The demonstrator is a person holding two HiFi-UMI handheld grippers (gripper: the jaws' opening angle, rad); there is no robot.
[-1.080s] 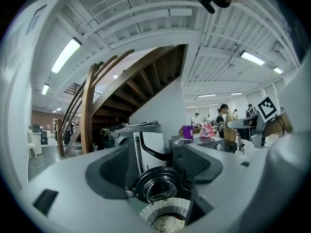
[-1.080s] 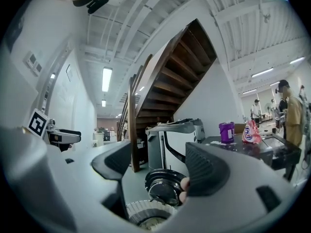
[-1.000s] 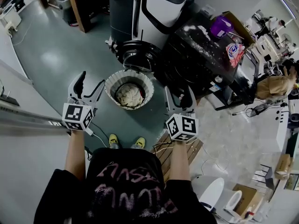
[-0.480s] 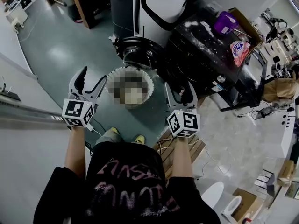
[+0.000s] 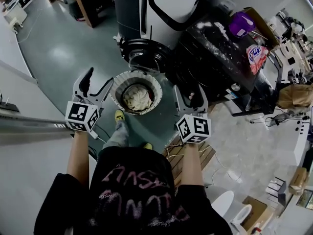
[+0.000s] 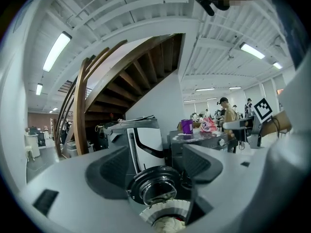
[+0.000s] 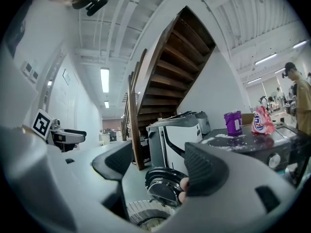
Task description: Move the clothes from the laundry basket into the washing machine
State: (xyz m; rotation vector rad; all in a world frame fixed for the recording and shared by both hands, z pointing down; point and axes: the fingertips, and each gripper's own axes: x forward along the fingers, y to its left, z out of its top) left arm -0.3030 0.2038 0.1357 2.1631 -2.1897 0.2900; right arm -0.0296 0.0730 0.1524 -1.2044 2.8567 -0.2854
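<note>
Clothes (image 5: 136, 97) lie in the laundry basket (image 5: 157, 88) below the washing machine (image 5: 168, 18), so I hold the left gripper (image 5: 98, 82) and right gripper (image 5: 190, 95) on either side, jaws apart and empty, ready to reach in.

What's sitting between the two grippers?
The white laundry basket, with pale clothes inside, sits between the left gripper and the right gripper, seen in the head view.

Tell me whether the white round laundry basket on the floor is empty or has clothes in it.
Not empty: a cream bundle of clothes lies inside the white round laundry basket.
</note>
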